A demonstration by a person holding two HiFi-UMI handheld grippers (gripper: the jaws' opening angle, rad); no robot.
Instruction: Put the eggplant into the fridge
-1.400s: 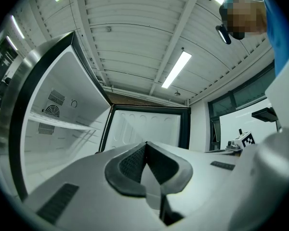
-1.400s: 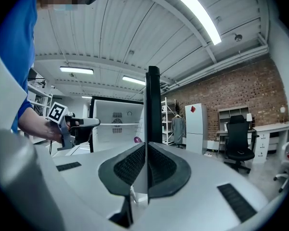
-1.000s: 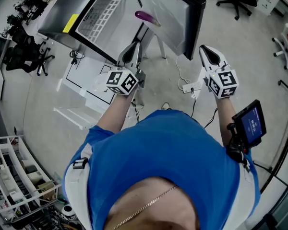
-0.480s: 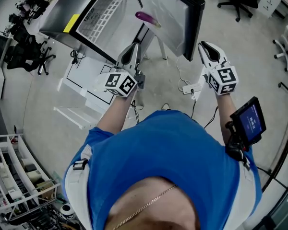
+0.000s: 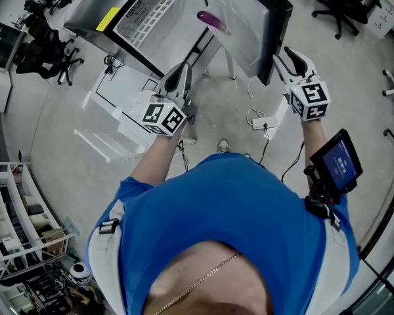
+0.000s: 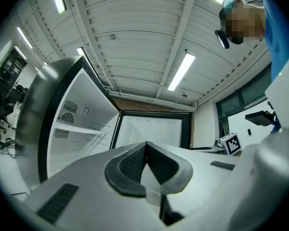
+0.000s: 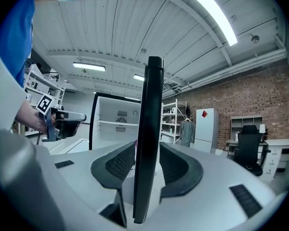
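Surroundings: office floor. Wire shelving rack [image 5: 16, 218] sits lower left in the head view, loaded with small parts too small to make out. Black office chairs are at upper right [image 5: 338, 5] and upper left [image 5: 43, 48], all well apart from the work area. A small screen [image 5: 338, 165] is strapped on the person's right forearm. A white power strip [image 5: 264, 121] with cables lies on the floor between the two arms, below the fridge.

In the way: the fridge door [image 5: 276, 25] stands swung open, its black edge pointing toward the person. That edge runs upright straight through the right gripper [image 7: 147, 153]. The jaws have just been opening and now stand spread either side of the door edge. A gap shows at the pads, so there is no clamp on it.

Container: the fridge [image 5: 92, 15] has a steel side and an open white interior with shelves. The eggplant [image 5: 212, 22] is already inside, lying on a shelf near the door side. It is the only item I can see in there.

Left gripper [image 6: 145, 150]: jaws pressed together, nothing between them. It is aimed at the open compartment and clear of the fridge.
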